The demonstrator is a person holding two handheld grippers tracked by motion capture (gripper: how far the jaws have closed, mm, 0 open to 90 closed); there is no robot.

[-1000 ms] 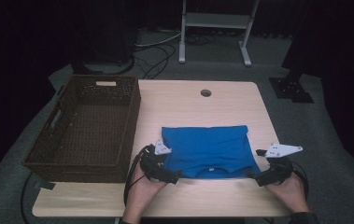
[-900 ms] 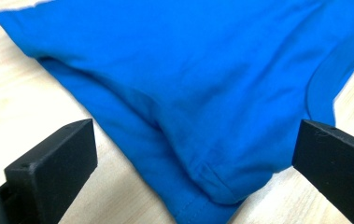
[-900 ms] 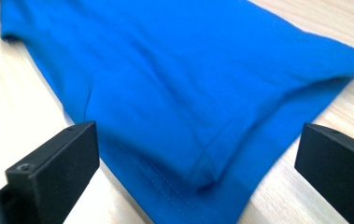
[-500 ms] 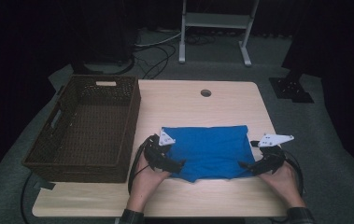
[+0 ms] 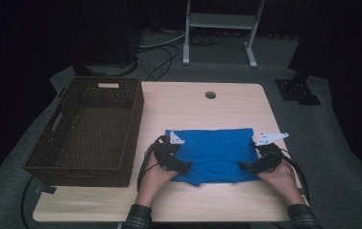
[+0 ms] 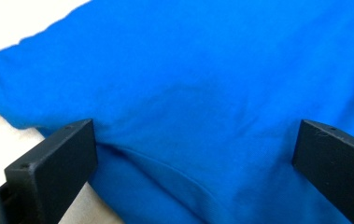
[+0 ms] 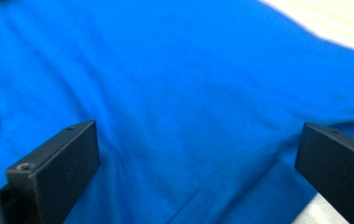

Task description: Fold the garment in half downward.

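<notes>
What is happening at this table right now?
A person works a folded blue garment lying flat on the wooden table, with a hand-held gripper at each near corner. The left gripper and the right gripper both have their jaws spread wide over the cloth, gripping nothing. A brown wicker basket sits beside the garment on the table's left side.

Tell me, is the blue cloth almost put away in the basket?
Not yet. The cloth already lies folded flat on the table. In hand: the left hand-held gripper and the right hand-held gripper sit at its near corners, jaws wide open over the fabric, nothing gripped. Probably left: grab it, maybe fold again, and move it to the basket, which holds nothing.
</notes>
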